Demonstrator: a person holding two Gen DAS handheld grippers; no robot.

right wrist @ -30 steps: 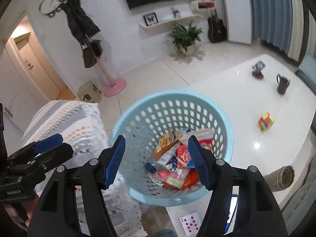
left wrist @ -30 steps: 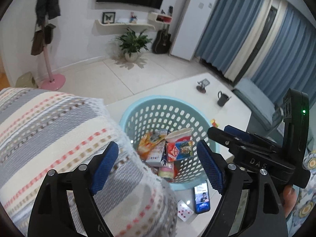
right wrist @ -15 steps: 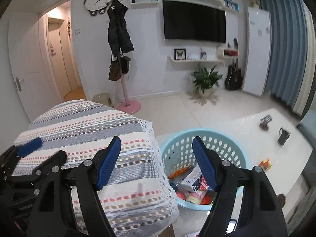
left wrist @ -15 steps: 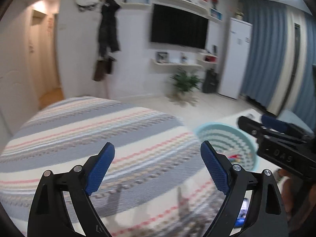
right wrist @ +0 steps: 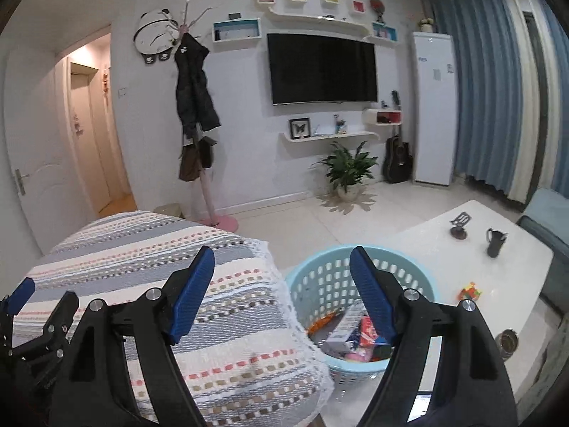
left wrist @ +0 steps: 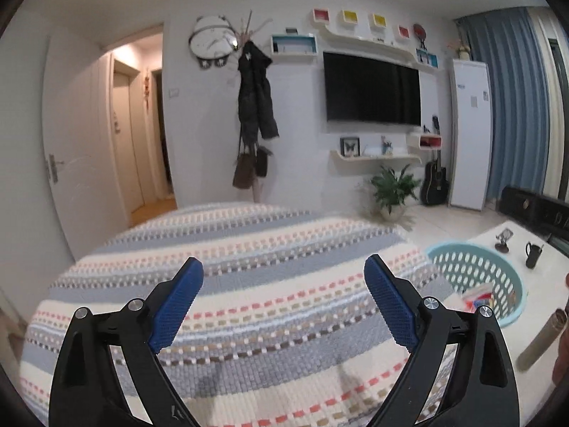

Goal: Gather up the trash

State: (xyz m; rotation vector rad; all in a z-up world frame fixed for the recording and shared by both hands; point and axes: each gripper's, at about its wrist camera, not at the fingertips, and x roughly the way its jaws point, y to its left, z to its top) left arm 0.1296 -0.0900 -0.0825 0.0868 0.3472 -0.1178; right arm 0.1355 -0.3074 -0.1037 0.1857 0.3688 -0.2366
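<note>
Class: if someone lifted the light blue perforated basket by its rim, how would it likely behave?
The basket probably lifts lightly: its plastic walls are full of holes. The rim may flex somewhat. The loose packets inside would likely slide if it tilts.

both grippers (jaws opening, empty) swung up from the basket (right wrist: 359, 306).

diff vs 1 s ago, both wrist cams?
Both views swung up from over the blue basket toward the TV wall. The left gripper now faces the striped cover. Both it and the right gripper have just been opening, nothing between the jaws. Basket, trash and mug stayed put.
</note>
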